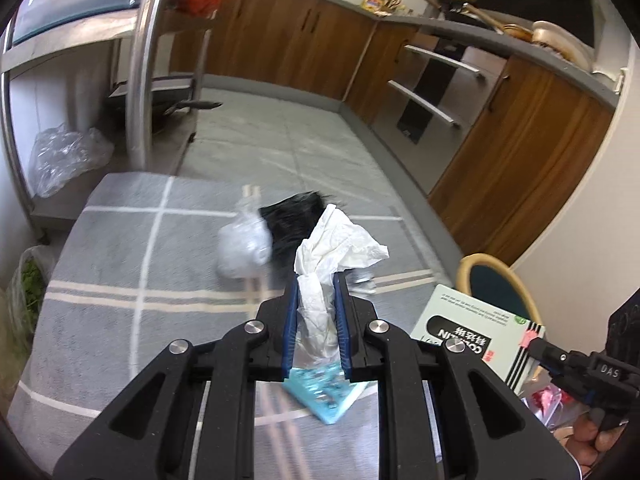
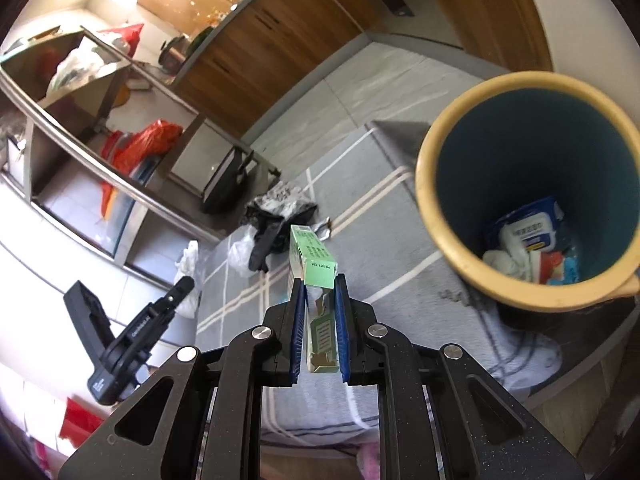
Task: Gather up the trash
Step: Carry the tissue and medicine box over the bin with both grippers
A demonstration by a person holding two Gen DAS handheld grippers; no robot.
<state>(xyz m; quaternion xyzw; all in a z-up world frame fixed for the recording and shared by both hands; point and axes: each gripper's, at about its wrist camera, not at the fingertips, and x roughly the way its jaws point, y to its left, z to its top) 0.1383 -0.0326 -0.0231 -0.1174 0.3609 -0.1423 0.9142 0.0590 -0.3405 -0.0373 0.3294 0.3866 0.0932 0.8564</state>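
My left gripper (image 1: 317,280) is shut on a crumpled white tissue (image 1: 336,248) and holds it above the grey rug. My right gripper (image 2: 318,284) is shut on a green and white carton (image 2: 314,258), also seen in the left wrist view (image 1: 476,332), left of the bin. The bin (image 2: 448,120) is blue inside with a yellow rim and holds a wipes packet (image 2: 528,232) and other scraps. On the rug lie a black plastic bag (image 1: 290,216), a clear plastic bag (image 1: 244,248) and a light blue flat packet (image 1: 324,396). The left gripper shows in the right wrist view (image 2: 184,284).
A steel shelf rack (image 1: 140,60) with a clear bag (image 1: 64,156) and red bags stands at the left. Wooden kitchen cabinets (image 1: 288,36) and an oven (image 1: 436,88) line the back and right. The grey striped rug (image 1: 132,264) covers the floor.
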